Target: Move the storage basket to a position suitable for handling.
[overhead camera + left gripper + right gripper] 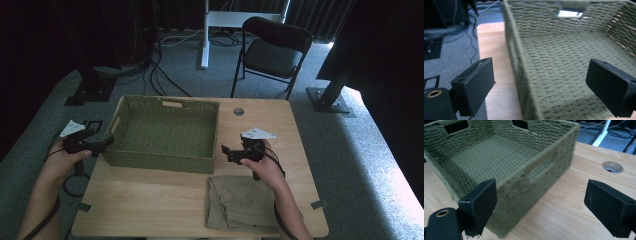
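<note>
An empty green woven basket point(160, 161) stands on the left half of the wooden table point(145, 200). My left gripper point(104, 143) is open at the basket's near left corner. In the left gripper view its jaws straddle the basket's left wall point(517, 62), one outside and one over the inside. My right gripper point(226, 152) is open just off the near right corner. In the right gripper view that corner of the basket point(529, 182) lies between the wide-apart jaws. A folded khaki cloth point(239, 202) lies at the table's front edge, below the right hand.
A round cable hole point(238, 111) point(612, 166) sits in the table behind the basket's right end. Beyond the table stand a black folding chair point(275, 50), a white desk leg point(205, 35) and loose cables point(150, 70) on the grey carpet.
</note>
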